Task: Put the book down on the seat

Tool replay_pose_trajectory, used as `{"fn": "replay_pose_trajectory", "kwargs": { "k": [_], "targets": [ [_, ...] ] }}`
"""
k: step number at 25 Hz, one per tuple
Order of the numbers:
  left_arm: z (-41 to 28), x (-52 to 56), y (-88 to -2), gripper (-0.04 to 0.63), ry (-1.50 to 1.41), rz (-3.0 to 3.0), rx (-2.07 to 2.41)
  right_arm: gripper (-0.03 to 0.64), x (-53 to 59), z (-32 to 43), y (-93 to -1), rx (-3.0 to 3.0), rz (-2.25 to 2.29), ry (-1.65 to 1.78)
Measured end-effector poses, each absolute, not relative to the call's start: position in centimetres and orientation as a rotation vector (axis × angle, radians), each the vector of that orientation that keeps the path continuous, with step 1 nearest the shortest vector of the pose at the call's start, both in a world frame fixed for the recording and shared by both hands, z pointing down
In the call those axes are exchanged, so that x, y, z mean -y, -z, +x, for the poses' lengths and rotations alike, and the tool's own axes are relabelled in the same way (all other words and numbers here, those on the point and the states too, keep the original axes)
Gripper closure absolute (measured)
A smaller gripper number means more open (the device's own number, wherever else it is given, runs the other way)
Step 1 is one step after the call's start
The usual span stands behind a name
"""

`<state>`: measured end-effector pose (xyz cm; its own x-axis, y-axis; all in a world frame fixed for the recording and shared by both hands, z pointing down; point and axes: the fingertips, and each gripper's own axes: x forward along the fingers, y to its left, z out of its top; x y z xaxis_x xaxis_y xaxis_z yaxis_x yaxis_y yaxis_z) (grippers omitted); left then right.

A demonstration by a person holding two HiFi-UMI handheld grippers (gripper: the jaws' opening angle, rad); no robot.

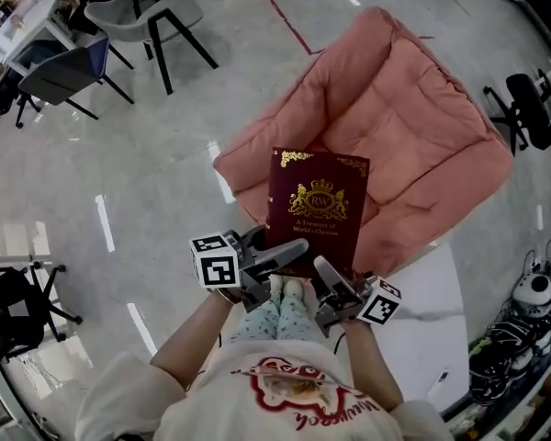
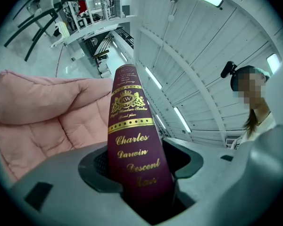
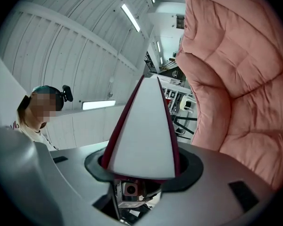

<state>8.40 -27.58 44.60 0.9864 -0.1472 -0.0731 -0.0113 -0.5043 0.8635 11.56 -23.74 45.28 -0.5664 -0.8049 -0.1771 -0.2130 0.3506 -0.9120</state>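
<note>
A dark red book (image 1: 316, 208) with gold lettering is held cover-up above the front of a pink cushioned seat (image 1: 413, 127). My left gripper (image 1: 277, 258) is shut on the book's near left corner. In the left gripper view the gold-lettered spine (image 2: 134, 145) stands between the jaws, with the pink seat (image 2: 42, 117) to the left. My right gripper (image 1: 329, 280) is shut on the near right corner. The white page edge (image 3: 144, 135) fills its jaws in the right gripper view, beside the pink cushion (image 3: 236, 79).
Grey chairs (image 1: 151, 16) and a desk stand at the back left on a glossy floor (image 1: 138, 163). A white mat (image 1: 432, 324) lies to the right of the seat, with cables and gear (image 1: 523, 329) at the far right. A black chair base (image 1: 18, 306) sits at the left.
</note>
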Motion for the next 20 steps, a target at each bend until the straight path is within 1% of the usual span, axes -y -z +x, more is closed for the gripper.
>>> {"fn": "replay_pose_trajectory", "kwargs": {
  "k": [20],
  "targets": [
    [8.6,28.7,-59.7,0.335,0.082,1.985,0.15,0.4,24.8,11.7,-60.1,-1.881,-0.92,1.348]
  ]
}}
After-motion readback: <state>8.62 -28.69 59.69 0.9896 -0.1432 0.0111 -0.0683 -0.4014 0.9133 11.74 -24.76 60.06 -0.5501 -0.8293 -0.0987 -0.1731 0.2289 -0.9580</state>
